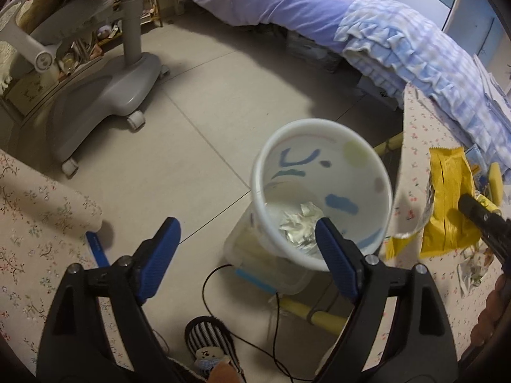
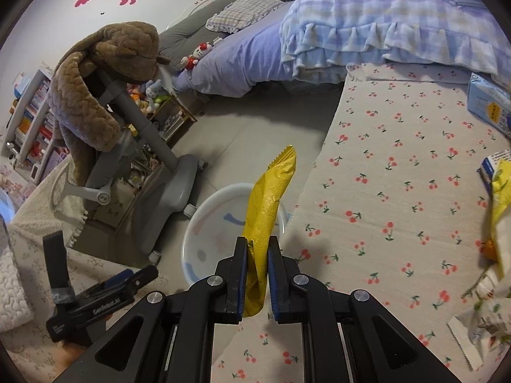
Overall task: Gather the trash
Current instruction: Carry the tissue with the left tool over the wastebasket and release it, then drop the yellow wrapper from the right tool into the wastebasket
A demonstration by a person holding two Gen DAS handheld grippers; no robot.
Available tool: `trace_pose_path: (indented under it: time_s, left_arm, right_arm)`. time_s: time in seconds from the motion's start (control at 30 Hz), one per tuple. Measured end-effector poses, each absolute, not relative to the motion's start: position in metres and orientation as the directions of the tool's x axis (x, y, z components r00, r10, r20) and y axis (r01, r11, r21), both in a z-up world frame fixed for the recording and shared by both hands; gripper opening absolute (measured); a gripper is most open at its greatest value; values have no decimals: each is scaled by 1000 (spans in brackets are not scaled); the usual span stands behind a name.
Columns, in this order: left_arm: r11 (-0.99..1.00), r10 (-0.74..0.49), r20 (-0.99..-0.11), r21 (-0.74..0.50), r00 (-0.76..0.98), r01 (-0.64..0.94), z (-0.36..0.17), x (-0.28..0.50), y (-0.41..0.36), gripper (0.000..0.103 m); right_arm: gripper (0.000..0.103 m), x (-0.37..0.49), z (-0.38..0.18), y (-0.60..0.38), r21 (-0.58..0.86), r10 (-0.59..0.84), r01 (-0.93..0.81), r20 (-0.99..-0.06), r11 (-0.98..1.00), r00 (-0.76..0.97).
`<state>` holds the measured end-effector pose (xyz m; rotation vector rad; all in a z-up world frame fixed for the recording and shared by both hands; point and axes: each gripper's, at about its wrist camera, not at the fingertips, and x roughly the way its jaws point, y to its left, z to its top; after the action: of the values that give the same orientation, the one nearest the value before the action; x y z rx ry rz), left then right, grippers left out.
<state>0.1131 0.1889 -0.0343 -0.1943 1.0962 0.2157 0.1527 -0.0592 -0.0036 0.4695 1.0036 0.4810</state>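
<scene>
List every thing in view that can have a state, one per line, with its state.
Left hand-held gripper: open, nothing between its fingers.
Right hand-held gripper: shut on the yellow wrapper.
Yellow wrapper: pinched, standing up out of the fingers, above the bin.
Bin: upright on the floor, open, crumpled paper at the bottom.
Slipper: lying on the floor.

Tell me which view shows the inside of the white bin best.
The left wrist view: it looks down into the white bin, showing crumpled paper at the bottom. In the right wrist view the yellow wrapper held by the right tool covers part of the bin.
</scene>
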Motion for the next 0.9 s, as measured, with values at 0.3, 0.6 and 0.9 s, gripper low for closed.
trace_pose_path:
  time_s: [0.3, 0.6, 0.9]
  left_arm:
    - [960, 71, -900, -56, 430, -275, -37, 113, 195, 90]
    - [968, 53, -900, -59, 432, -243, -35, 114, 186, 94]
    - [975, -3, -896, -102, 444, -200, -28, 114, 166, 94]
  right_arm:
    - [65, 164, -25, -45, 633, 620, -116, -676, 765, 397]
    - [76, 150, -4, -63, 538, 519, -101, -719, 837, 462]
    - [79, 119, 24, -106, 357, 332, -61, -775, 932, 538]
